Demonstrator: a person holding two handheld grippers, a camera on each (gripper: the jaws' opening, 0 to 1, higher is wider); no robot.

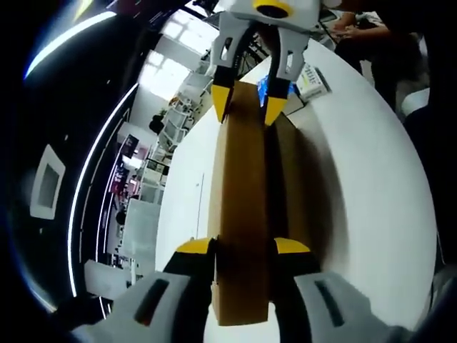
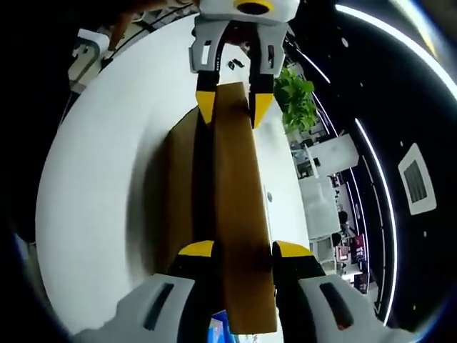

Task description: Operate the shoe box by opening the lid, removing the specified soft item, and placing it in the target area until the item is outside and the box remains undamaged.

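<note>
The brown cardboard shoe box lid (image 1: 239, 207) stands on its edge above the white table (image 1: 364, 186), running away from me. My left gripper (image 1: 243, 249) is shut on its near end, a yellow-tipped finger on each face. At the far end my right gripper (image 1: 246, 107) clamps it the same way. The open box base (image 1: 293, 179) lies just to the right of the lid. In the right gripper view, the right gripper (image 2: 243, 250) holds the lid (image 2: 235, 179), the left gripper (image 2: 230, 106) grips the far end, and the box base (image 2: 182, 193) lies to the left. What is inside the box is hidden.
A blue object (image 1: 263, 87) and a white printed pack (image 1: 312, 80) lie on the table past the box. A person (image 1: 360, 28) stands at the far edge. A green plant (image 2: 296, 100) and office shelves stand beyond the table.
</note>
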